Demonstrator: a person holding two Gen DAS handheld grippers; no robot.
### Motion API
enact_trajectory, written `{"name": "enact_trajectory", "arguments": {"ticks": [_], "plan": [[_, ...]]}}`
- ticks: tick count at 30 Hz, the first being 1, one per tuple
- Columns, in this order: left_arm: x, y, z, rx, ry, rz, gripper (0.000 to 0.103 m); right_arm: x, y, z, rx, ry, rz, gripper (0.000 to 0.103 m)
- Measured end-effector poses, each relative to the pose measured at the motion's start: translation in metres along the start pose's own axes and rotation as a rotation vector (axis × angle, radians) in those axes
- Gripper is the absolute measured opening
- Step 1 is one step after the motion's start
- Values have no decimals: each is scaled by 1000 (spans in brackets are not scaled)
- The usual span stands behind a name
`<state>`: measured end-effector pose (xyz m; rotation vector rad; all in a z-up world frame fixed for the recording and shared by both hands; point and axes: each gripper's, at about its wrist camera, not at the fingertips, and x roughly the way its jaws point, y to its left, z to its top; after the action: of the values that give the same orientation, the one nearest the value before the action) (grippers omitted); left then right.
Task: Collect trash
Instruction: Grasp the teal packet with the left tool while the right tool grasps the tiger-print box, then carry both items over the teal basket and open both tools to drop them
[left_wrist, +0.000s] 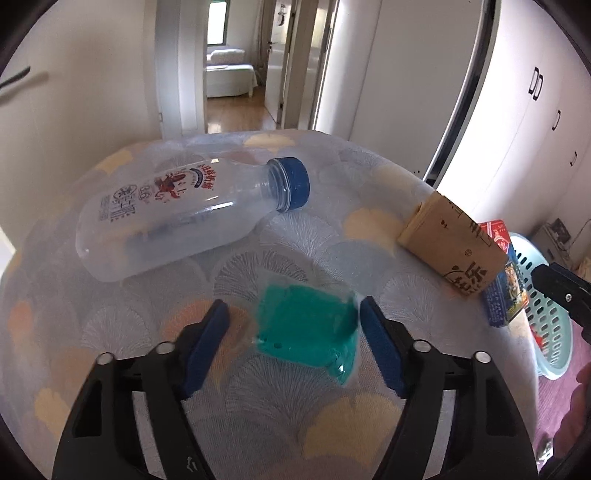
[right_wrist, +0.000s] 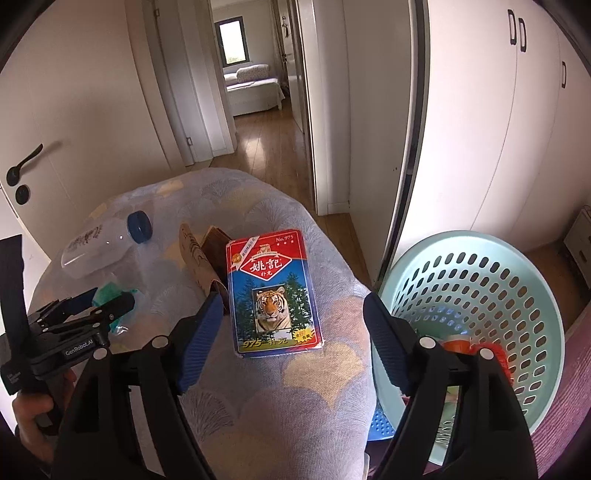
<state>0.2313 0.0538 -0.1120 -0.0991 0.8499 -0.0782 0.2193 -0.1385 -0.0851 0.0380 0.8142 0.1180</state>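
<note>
A teal plastic wrapper (left_wrist: 308, 328) lies on the patterned cloth-covered table (left_wrist: 258, 424), between the open fingers of my left gripper (left_wrist: 293, 321). A clear bottle with a blue cap (left_wrist: 177, 210) lies on its side behind it. A brown carton (left_wrist: 452, 243) and a playing-card box (left_wrist: 504, 273) sit at the right. In the right wrist view my right gripper (right_wrist: 290, 314) is open around the tiger card box (right_wrist: 273, 291). The bottle (right_wrist: 99, 247), the carton (right_wrist: 199, 258), the wrapper (right_wrist: 110, 295) and my left gripper (right_wrist: 110, 304) show at the left.
A pale green perforated laundry basket (right_wrist: 480, 306) stands on the floor right of the table, with orange and other items inside. White wardrobe doors rise behind it. A door with a black handle (right_wrist: 22, 166) is at the left. A hallway leads away behind the table.
</note>
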Motion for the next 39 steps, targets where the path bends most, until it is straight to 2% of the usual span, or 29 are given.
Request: {"name": "enact_trajectory", "arguments": {"ticks": [3,16,17,18,19,21,32,39], "plan": [[-3,-1,-1,14,-14,8,54,11,3,-1,-4,20,2,76],[-7,5,-5,-1,-28,-34,52,41,29,-4,-72,55,-32,75],[-7,7,-4,-2,-28,-36,52,40,30,-4,-72,50,-31,72],[-7,8,-4,-3,-29,-38,52,40,30,-5,-76,51,-22,63],[-8,8,-5,-5,-30,-39,52,40,31,-5,-78,56,-16,59],[-9,9,-5,-6,-30,-40,52,39,30,-7,-79,54,-18,58],[-20,12,-6,-25,-66,-73,52,-9,37,-19,-104,14,69,57],[-66,-2,-4,-17,-155,-176,51,-50,31,-13,-102,-73,56,57]]}}
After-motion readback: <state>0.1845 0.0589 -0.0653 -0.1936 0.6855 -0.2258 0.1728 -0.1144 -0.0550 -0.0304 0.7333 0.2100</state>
